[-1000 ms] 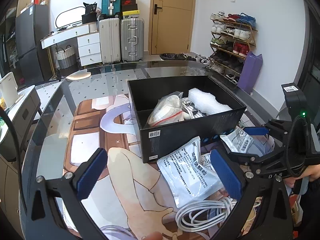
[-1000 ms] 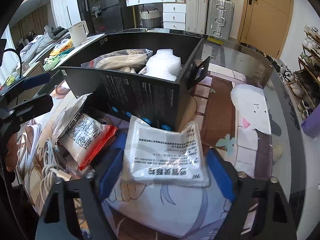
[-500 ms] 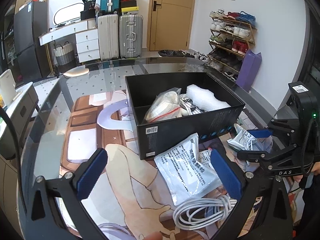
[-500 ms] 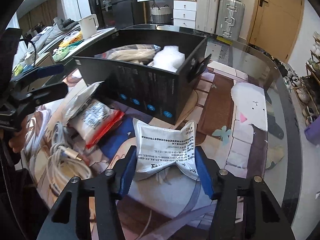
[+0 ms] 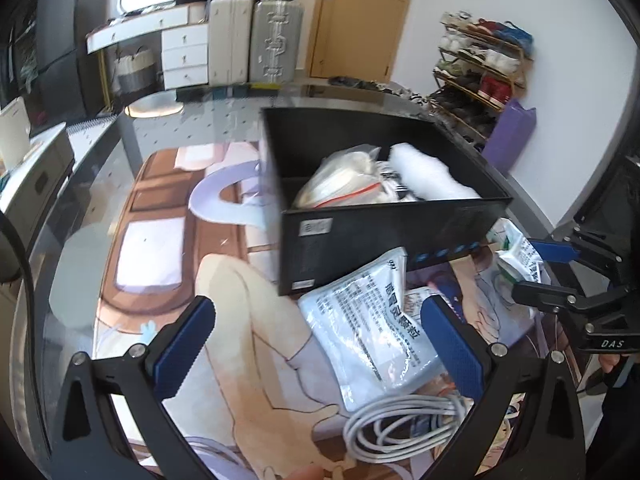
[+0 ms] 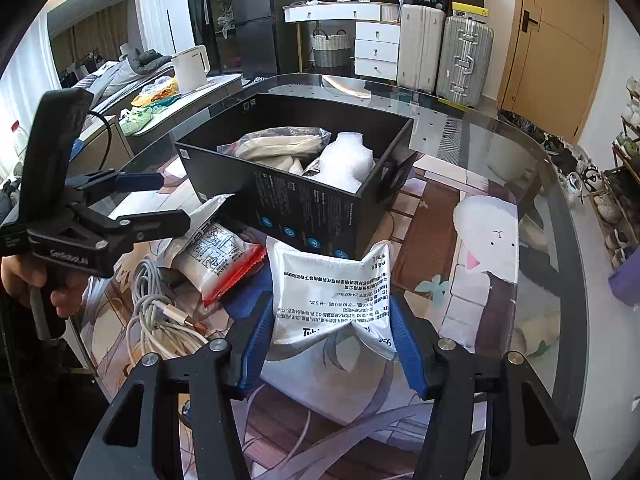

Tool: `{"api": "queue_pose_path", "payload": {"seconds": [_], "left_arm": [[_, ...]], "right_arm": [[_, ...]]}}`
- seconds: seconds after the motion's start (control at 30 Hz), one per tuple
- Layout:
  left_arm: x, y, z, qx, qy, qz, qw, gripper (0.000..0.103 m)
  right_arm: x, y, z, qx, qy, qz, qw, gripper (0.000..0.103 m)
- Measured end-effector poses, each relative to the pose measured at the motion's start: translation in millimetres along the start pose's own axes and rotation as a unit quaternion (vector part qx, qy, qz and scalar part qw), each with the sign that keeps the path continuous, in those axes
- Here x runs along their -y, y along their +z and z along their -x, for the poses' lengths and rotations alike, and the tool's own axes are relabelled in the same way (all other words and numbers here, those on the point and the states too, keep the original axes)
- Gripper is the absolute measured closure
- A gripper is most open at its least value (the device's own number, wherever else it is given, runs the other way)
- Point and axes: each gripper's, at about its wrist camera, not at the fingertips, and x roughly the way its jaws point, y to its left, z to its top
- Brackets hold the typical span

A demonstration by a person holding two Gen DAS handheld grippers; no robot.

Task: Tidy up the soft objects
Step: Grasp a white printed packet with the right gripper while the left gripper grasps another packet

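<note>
A black box (image 6: 320,216) stands on the glass table and holds a clear bag of beige cloth (image 6: 280,146) and a white bubble-wrap roll (image 6: 346,160). My right gripper (image 6: 330,330) is shut on a white printed pouch (image 6: 330,292) and holds it lifted in front of the box; it shows at the right in the left wrist view (image 5: 524,258). My left gripper (image 5: 316,340) is open and empty above another white printed pouch (image 5: 372,328) that leans against the box (image 5: 380,236).
A red-edged clear packet (image 6: 218,258) and a coiled white cable (image 6: 156,312) lie left of the box. The cable also shows in the left wrist view (image 5: 404,426). A printed mat (image 5: 160,248) covers the table. Suitcases (image 6: 444,54) stand beyond.
My right gripper has closed on the white pouch and lifted it up and back from the mat. My left gripper has shifted slightly, staying open.
</note>
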Motion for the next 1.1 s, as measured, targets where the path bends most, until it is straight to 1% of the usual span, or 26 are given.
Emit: {"api": "queue_pose_path", "payload": {"seconds": [0.1, 0.17, 0.27, 0.5, 0.57, 0.63, 0.7, 0.73, 0.87, 0.97, 1.03, 1.1], "left_arm": [[-3, 0, -3, -0.010, 0.004, 0.004, 0.9999, 0.000], [-5, -1, -6, -0.023, 0.025, -0.001, 0.9994, 0.000], [-9, -1, -7, -0.030, 0.005, 0.011, 0.9995, 0.000], [-4, -3, -11, -0.045, 0.021, -0.013, 0.9987, 0.000], [-6, -3, -10, -0.051, 0.019, -0.014, 0.9984, 0.000], [-11, -6, -11, -0.061, 0.039, -0.021, 0.9972, 0.000], [-18, -11, -11, -0.065, 0.042, -0.017, 0.9969, 0.000], [-21, -12, -10, -0.064, 0.039, -0.014, 0.9971, 0.000], [-24, -14, -8, -0.063, 0.046, -0.016, 0.9968, 0.000], [-20, -17, -10, -0.064, 0.058, -0.028, 0.9959, 0.000], [-14, -19, -13, -0.061, 0.071, -0.046, 0.9946, 0.000], [-12, -20, -12, -0.055, 0.066, -0.050, 0.9950, 0.000]], "right_arm": [[0, 0, 1, 0.000, -0.001, -0.001, 1.000, 0.046], [0, 0, 2, 0.001, 0.000, -0.001, 1.000, 0.046], [2, 1, 1, 0.002, -0.001, -0.001, 1.000, 0.046], [3, 2, 1, 0.002, -0.001, -0.001, 1.000, 0.046], [3, 2, 1, 0.003, -0.001, 0.000, 1.000, 0.046], [3, 2, 1, 0.003, -0.001, -0.001, 1.000, 0.046], [3, 1, 1, 0.002, -0.001, -0.001, 1.000, 0.046], [3, 2, 1, 0.002, -0.001, -0.001, 1.000, 0.046], [2, 2, 1, 0.003, 0.001, 0.000, 1.000, 0.046], [2, 3, 3, 0.005, 0.001, 0.000, 1.000, 0.046], [2, 3, 5, 0.009, 0.002, 0.000, 1.000, 0.046], [1, 4, 7, 0.012, 0.004, 0.000, 1.000, 0.046]]}}
